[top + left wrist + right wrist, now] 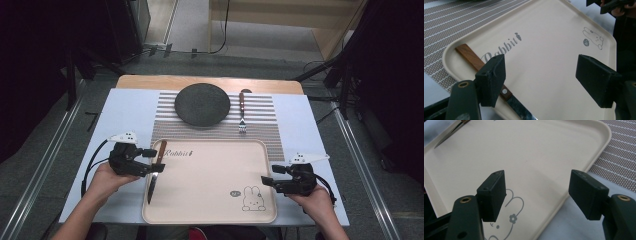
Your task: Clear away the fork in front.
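My left gripper (156,161) has its jaws spread wide, with nothing pinched. The knife (154,171) lies on the left edge of the tray (210,200), right under them. My right gripper (266,179) has its jaws spread too.

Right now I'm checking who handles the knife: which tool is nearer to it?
Left. The left tool hangs open right at the knife handle on the tray; the right tool sits open at the tray's opposite edge.
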Demonstrator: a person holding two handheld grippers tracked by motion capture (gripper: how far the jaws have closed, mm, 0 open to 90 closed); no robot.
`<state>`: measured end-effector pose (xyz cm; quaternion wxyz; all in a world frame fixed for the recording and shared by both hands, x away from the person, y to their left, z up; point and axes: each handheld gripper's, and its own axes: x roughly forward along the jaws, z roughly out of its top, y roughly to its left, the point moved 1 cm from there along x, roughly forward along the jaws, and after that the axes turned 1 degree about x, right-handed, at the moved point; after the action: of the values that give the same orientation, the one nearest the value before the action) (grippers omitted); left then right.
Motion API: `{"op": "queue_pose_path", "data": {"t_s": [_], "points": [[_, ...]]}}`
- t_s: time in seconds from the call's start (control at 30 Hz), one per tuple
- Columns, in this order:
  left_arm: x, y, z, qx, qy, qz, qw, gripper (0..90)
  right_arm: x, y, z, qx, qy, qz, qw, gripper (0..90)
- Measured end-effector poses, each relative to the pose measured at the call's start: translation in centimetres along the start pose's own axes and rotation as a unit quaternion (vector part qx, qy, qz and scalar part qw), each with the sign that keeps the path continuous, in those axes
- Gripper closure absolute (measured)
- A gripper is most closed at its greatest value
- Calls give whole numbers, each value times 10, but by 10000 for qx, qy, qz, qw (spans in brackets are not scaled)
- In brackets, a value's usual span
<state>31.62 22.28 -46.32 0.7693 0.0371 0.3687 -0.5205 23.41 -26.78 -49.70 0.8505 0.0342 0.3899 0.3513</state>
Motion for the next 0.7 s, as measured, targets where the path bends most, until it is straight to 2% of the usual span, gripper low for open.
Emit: {"op": "queue_pose_path", "data": {"t_s": [0.17,0.23,0.33,0.43,0.53,0.7], "points": [[-8,-2,-4,-59,-139,23,9999,304,1,-2,4,56,-32,0,10000,288],[-10,-2,-7,-71,-193,-22,9998,328,2,-3,7,10,-38,-3,10000,285],[-11,-4,-9,-22,-221,38,9997,349,5,-3,11,5,1,65,10000,281],[-11,-5,-10,-18,-245,94,9997,382,8,-2,16,-106,-15,44,9999,264],[-11,-7,-11,-13,-296,76,9995,387,10,-4,22,28,38,-15,10000,236],[-12,-8,-13,115,-326,195,9992,408,11,-9,29,138,-6,5,9999,237]]}}
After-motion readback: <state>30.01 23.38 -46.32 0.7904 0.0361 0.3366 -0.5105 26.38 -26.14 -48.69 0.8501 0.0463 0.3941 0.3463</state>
